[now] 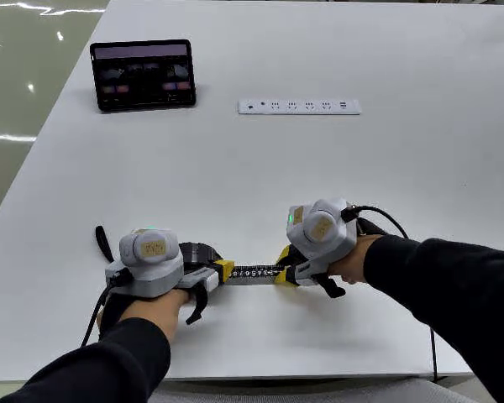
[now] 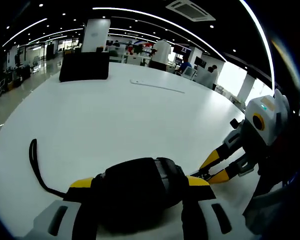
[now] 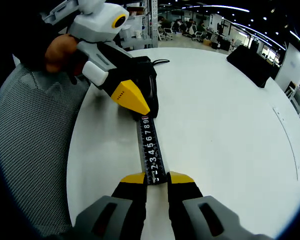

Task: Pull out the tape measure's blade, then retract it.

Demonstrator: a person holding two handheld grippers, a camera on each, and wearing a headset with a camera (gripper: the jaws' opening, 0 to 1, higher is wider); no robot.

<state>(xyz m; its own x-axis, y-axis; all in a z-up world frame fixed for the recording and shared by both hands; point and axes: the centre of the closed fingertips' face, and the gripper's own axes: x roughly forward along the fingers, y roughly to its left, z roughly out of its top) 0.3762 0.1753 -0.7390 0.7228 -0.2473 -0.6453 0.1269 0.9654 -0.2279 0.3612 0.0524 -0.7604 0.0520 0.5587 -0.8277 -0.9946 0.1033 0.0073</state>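
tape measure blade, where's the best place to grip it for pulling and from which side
Grip the blade at its free tip, coming in along its length from the end opposite the case. It runs flat and thin just over the table, so only its two narrow edges offer purchase; the right gripper pinches there, while the left gripper clamps the case.

A white table (image 1: pixel 361 168) carries a dark tablet (image 1: pixel 143 74) propped at the far left and a white power strip (image 1: pixel 299 107) lying to its right. At the near edge, two sleeved arms reach in. The left gripper (image 1: pixel 218 273) clasps the black tape measure (image 1: pixel 197 252), whose strap (image 1: pixel 103 243) trails on the table to the left. The right gripper (image 1: pixel 281 274) pinches the end of the blade (image 1: pixel 252 272), which runs flat and short between the two grippers.
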